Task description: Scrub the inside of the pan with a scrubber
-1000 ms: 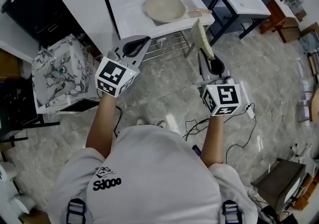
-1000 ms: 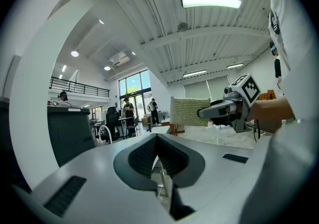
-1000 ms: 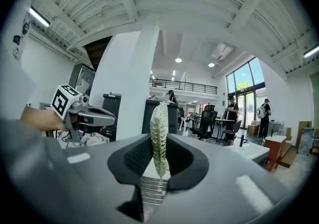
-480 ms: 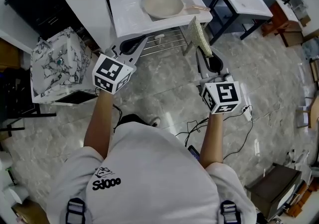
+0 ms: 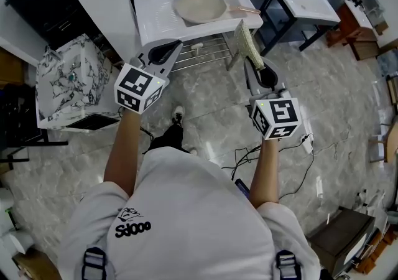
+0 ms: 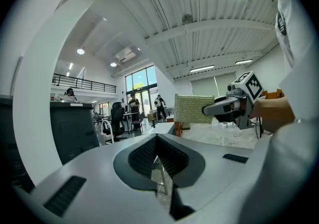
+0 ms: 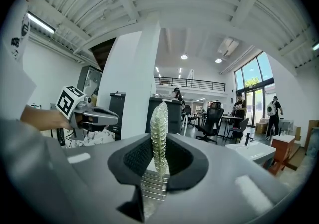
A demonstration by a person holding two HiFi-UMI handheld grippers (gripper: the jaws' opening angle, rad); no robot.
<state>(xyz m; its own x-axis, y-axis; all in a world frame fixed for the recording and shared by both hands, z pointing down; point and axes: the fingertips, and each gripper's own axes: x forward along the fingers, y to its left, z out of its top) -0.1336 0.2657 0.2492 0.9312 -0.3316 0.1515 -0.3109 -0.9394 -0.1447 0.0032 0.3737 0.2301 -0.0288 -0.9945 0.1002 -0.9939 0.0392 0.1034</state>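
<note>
Pan (image 5: 199,6): head view only

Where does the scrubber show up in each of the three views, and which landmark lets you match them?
Head view: the scrubber is right of centre, near the top, sticking forward out of the right gripper.
Left gripper view: right of centre at mid-height, its broad face showing.
Right gripper view: dead centre, edge-on and upright.
Shared landmark: the person's white shirt, at the right edge and at the left edge.
</note>
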